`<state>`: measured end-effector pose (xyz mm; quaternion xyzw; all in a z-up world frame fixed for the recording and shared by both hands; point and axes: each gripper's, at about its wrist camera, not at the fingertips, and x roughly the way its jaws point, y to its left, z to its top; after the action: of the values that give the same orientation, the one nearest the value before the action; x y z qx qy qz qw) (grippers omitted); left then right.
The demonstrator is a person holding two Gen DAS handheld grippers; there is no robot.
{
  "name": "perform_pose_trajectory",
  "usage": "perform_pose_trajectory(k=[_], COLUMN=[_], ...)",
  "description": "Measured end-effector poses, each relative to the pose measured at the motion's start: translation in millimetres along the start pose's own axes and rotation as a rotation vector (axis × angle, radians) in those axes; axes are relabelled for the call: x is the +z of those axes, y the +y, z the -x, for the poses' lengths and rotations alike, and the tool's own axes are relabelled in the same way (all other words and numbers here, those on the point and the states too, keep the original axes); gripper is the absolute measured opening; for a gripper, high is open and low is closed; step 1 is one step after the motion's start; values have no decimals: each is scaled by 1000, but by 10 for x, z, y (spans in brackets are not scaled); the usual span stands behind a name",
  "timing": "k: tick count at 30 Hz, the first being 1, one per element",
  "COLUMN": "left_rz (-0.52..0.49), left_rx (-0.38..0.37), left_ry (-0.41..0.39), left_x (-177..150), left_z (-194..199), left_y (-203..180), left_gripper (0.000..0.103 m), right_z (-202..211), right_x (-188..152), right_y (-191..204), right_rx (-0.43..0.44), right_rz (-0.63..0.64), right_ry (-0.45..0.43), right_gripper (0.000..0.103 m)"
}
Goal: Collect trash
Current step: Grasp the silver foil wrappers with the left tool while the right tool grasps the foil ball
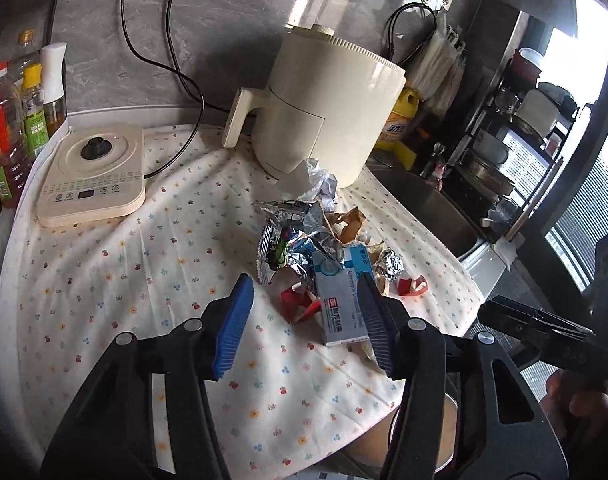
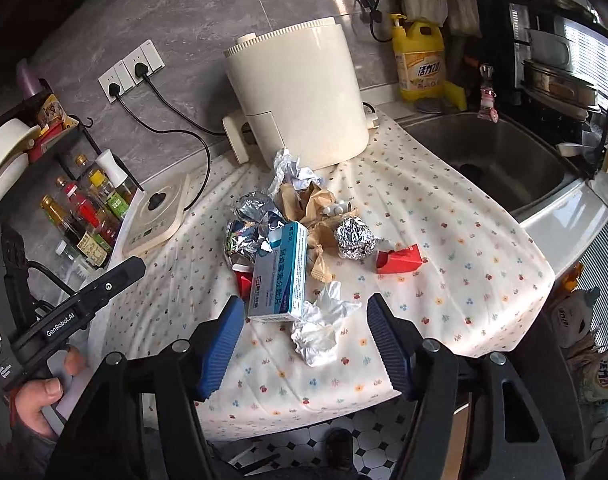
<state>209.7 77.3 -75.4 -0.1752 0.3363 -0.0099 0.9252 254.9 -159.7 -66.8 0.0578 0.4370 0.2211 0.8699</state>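
Floral cloth (image 2: 444, 240) covers the counter, largest thing in both views; cream air fryer (image 2: 300, 96) stands at its back edge, handle toward the wall sockets. Steel sink (image 2: 504, 160) sits to the right, much clearer in the right wrist view; yellow detergent bottle (image 2: 420, 60) behind it. Kettle base (image 1: 92, 176) lies left on the cloth, shown whole in the left wrist view, only partly in the right. Oil and sauce bottles (image 2: 84, 220) stand left of that. Trash pile sits mid-cloth in front of the fryer: blue-and-white medicine box (image 2: 282, 272) is the biggest piece, long axis running from the near edge up toward the fryer, tilted a bit right at the far end, near end toward the grippers. Crumpled foil wrappers (image 2: 256, 216) and brown paper (image 2: 308, 200) lie behind it. Crumpled white tissue (image 2: 324, 328) touches the box's near right corner, seen clearly only in the right wrist view; left view hides it behind the finger. Foil ball (image 2: 354, 238) right of the box, red scrap (image 2: 400, 258) further right, apart from the pile. Left gripper (image 1: 304, 320) fingers spread apart, box's near end between them, right finger overlapping it in view; contact unclear. Right gripper (image 2: 304, 344) fingers wide apart, tissue between them, not clamped.
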Motion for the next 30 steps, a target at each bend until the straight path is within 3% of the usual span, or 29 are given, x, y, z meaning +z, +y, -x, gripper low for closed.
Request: perform_pose_trajectory(k=[6,11,20,22,25,28,29,30], left_rz=[12,12,55,61,83,93,99,105], left_rx=[-16,-40,-94,-105,-125,-124,-120,-120], left_ry=[38,80,168,185,178,156,150,143], left_x=[109,171,145,111,99,112,118,116], left_z=[-500,-894,-1416,-1458,-1403,-1276,-1231,-1176], left_y=[181,276,414,419,452,492,508,528], left_gripper=[51,51,50,37,25,22,22,22], right_z=[-433,-845,-1383,-1464,-1578,-1698,-1732,-1746], right_x=[223,373,495,513,549,564,567,573], right_y=[-136,-292,-419,-414,-415,-436,-435,-430], right_rx=[-46,-100,-127,-130,-151,-140,-144,-144], right_rz=[-9,-5,7,19,45,53,63,70], right_ry=[16,53,123,137,164,206,218,224], right_gripper=[62,56,55,55,54,53,44,44])
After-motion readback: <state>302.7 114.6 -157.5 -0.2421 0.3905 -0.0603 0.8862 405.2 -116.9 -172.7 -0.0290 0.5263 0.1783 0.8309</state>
